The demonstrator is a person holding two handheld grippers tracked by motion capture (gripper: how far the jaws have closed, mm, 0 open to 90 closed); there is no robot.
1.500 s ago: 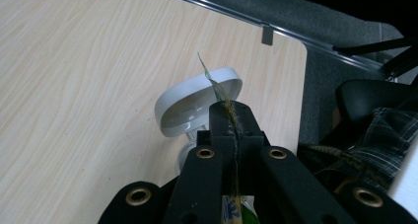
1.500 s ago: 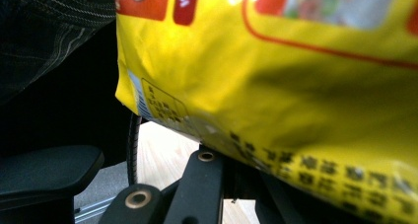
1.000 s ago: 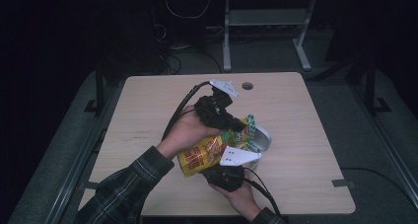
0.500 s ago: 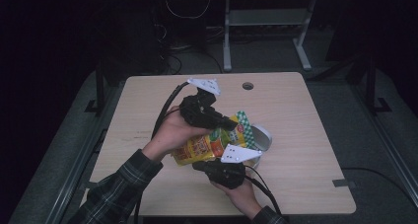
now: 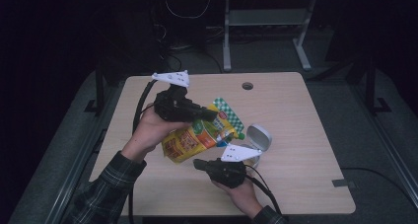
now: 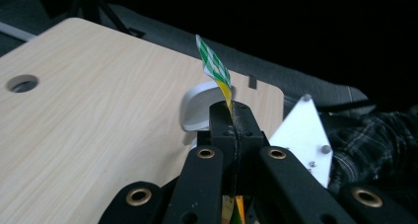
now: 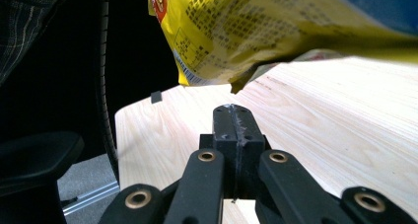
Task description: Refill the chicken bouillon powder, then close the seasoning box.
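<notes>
The pouch (image 5: 197, 137), a yellow printed bag with a green checked top edge, hangs in the air just above the table (image 5: 305, 184), beside and partly in front of the white bowl (image 5: 260, 136). It looks light and limp: the body sags and creases under its own weight, so it would likely swing and fold rather than keep its shape, and its glossy film seems slippery. The flat sealed edge near the top is probably the safest place to pinch, since the film is doubled and stiffer there; a second hold on the lower corner would steady it. The left gripper (image 6: 231, 116) has its jaws clamped tight on that upper edge, the checked strip standing up past the tips, with the bowl just beyond. Its hand is raised off the table on the far side of the bowl's left, wrist level, jaws pointing across toward the bowl. The right gripper (image 7: 232, 116) is fully closed on nothing, low by the table's near edge, below the bowl, aimed under the pouch's hanging bottom corner, which floats just above and ahead of its tips.
</notes>
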